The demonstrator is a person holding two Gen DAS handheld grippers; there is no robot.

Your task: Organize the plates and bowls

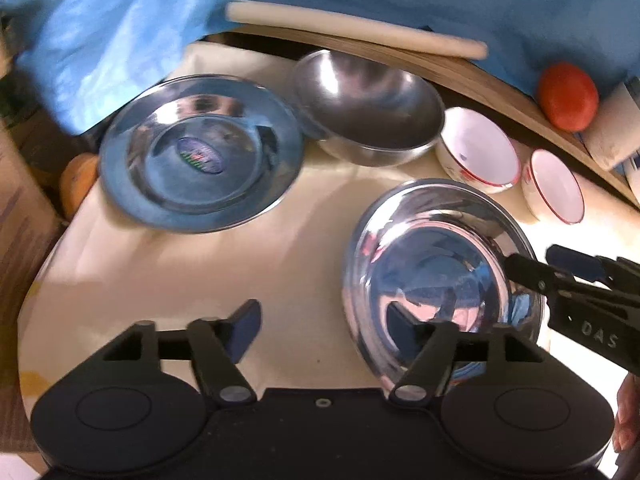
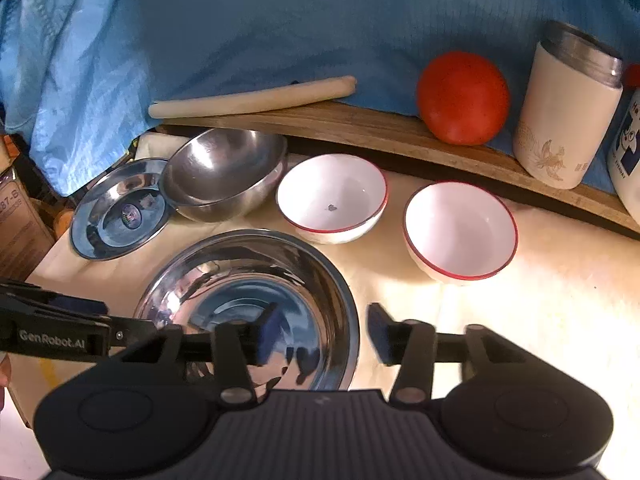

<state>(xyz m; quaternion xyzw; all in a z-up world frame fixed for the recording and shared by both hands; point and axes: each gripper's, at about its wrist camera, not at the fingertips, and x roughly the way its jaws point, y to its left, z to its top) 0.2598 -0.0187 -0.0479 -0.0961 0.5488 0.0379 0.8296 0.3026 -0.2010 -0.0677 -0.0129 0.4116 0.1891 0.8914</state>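
A shiny steel bowl (image 1: 440, 276) (image 2: 256, 300) stands upright on the cream table, closest to me. My left gripper (image 1: 326, 328) (image 2: 108, 316) is open, with one finger inside the bowl's left rim and the other well outside it. My right gripper (image 2: 324, 332) (image 1: 540, 266) is open too and straddles the bowl's right rim without pressing on it. Behind lie a steel plate (image 1: 200, 160) (image 2: 120, 208), a duller steel bowl (image 1: 368, 108) (image 2: 224, 172) and two white red-rimmed bowls (image 1: 476, 148) (image 1: 554, 186) (image 2: 332, 196) (image 2: 460, 228).
A wooden board (image 2: 360, 128) runs along the back and carries a rolling pin (image 2: 252, 96), a tomato (image 2: 464, 96) and a cream tumbler (image 2: 568, 108). Blue cloth (image 2: 280, 20) hangs behind. A cardboard box (image 2: 20, 220) and an orange object (image 1: 78, 184) sit off the table's left edge.
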